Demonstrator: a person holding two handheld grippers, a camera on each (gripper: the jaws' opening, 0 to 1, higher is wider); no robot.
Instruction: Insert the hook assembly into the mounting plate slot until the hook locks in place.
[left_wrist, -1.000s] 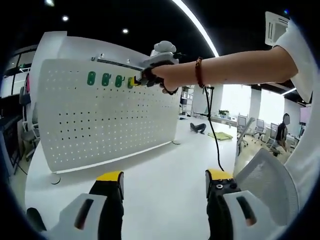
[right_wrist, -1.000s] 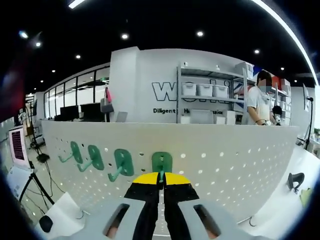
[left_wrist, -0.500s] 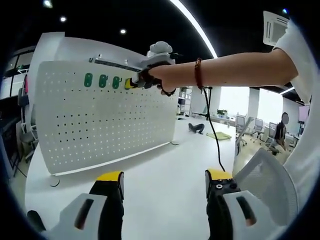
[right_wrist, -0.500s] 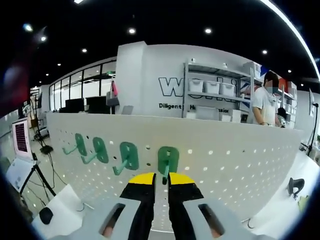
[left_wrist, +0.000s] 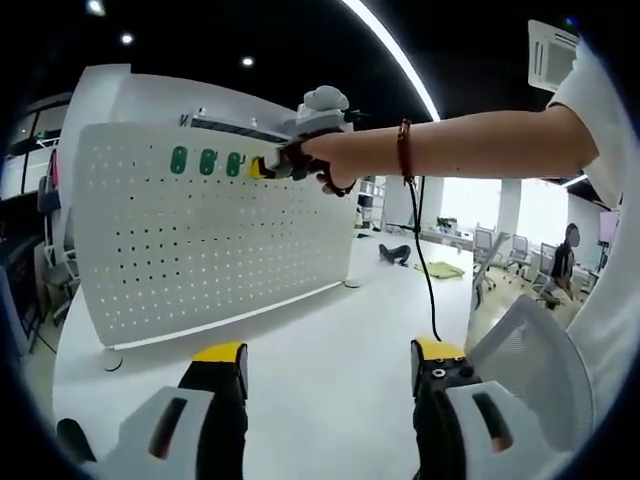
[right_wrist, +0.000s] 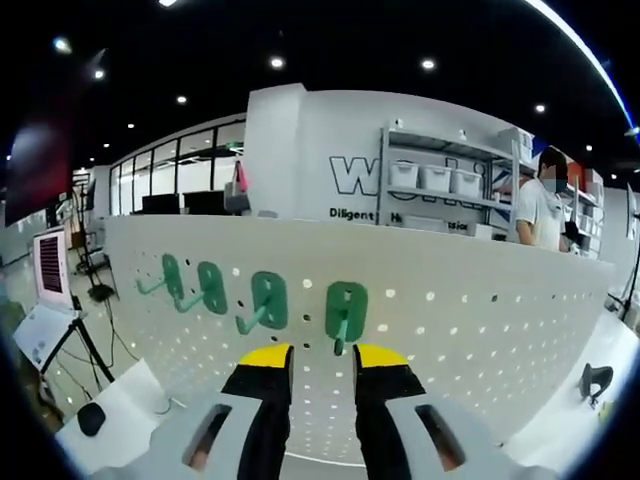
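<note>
Along the top of the white pegboard (right_wrist: 480, 330) sit four green hooks in a row: three hooks (right_wrist: 215, 290) on the left, and the fourth hook (right_wrist: 345, 312) right of them, seated on the board just above the right gripper (right_wrist: 318, 356), whose yellow-tipped jaws stand apart on either side of its prong, not gripping it. In the left gripper view, the person's arm (left_wrist: 480, 145) reaches out to the pegboard's top edge. The left gripper (left_wrist: 328, 362) hangs low over the white table (left_wrist: 330, 320), jaws spread wide, nothing between them.
</note>
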